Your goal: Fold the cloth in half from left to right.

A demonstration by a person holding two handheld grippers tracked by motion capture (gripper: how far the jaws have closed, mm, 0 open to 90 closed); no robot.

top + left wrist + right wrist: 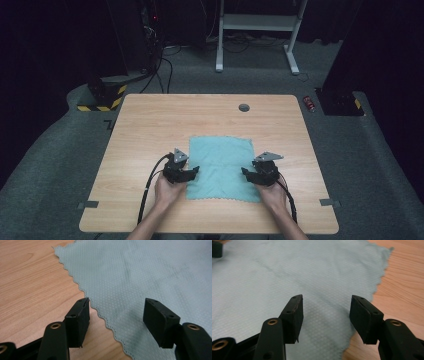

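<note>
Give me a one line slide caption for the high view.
Left gripper and right gripper, both open, flank a flat teal cloth on a wooden table.

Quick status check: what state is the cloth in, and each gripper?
Cloth: spread flat on the table, unfolded, not gripped.
Left gripper: open, jaws astride the cloth's left edge.
Right gripper: open, jaws over the cloth near its right edge.

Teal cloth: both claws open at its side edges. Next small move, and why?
Probably lower each claw and close on the nearest edge. The cloth lies flat on the table; the left claw straddles its scalloped edge with nothing pinched, and the right claw hovers open near the opposite edge.
</note>
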